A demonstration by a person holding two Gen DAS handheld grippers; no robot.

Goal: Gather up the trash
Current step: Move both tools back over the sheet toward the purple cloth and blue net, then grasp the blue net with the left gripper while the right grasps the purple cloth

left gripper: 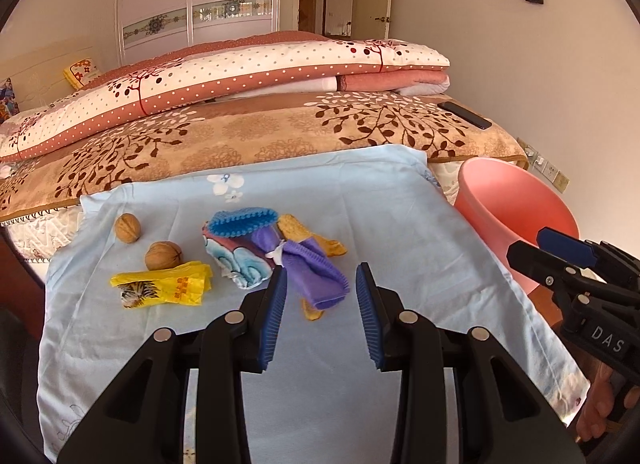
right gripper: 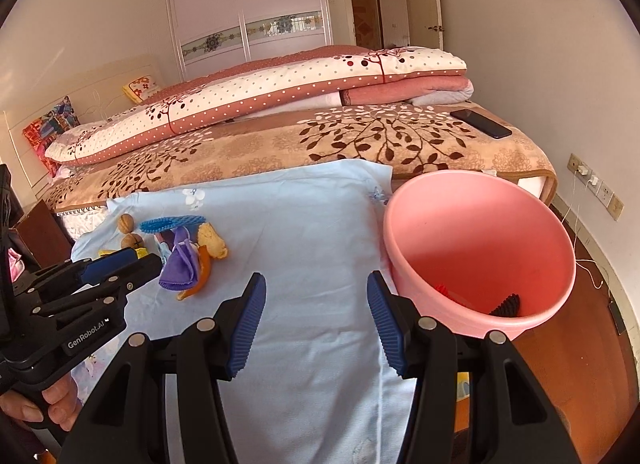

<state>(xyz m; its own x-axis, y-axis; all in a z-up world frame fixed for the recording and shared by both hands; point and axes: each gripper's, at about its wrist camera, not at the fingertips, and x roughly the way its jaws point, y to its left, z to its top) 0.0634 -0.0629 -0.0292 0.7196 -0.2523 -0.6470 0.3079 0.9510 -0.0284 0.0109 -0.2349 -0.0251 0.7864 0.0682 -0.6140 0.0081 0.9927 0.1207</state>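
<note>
On the light blue cloth [left gripper: 360,208] lie two walnuts [left gripper: 128,227] [left gripper: 163,255], a yellow wrapper [left gripper: 164,284], a blue-white wrapper [left gripper: 236,256], a blue spiky brush [left gripper: 244,220], a purple cloth [left gripper: 316,268] and orange peel [left gripper: 296,230]. My left gripper [left gripper: 322,284] is open, just short of the purple cloth. My right gripper [right gripper: 316,292] is open and empty over bare cloth, left of the pink bucket [right gripper: 480,240]. The bucket holds a red item [right gripper: 442,290] and a black ridged item [right gripper: 508,304]. The pile also shows in the right wrist view [right gripper: 184,260].
The bucket stands off the cloth's right edge, also seen in the left wrist view [left gripper: 516,208]. Behind lies a bed with a brown leaf blanket [left gripper: 280,136], folded quilts [left gripper: 240,72] and a black phone [right gripper: 480,123]. Wall sockets with cables [right gripper: 592,180] are at the right.
</note>
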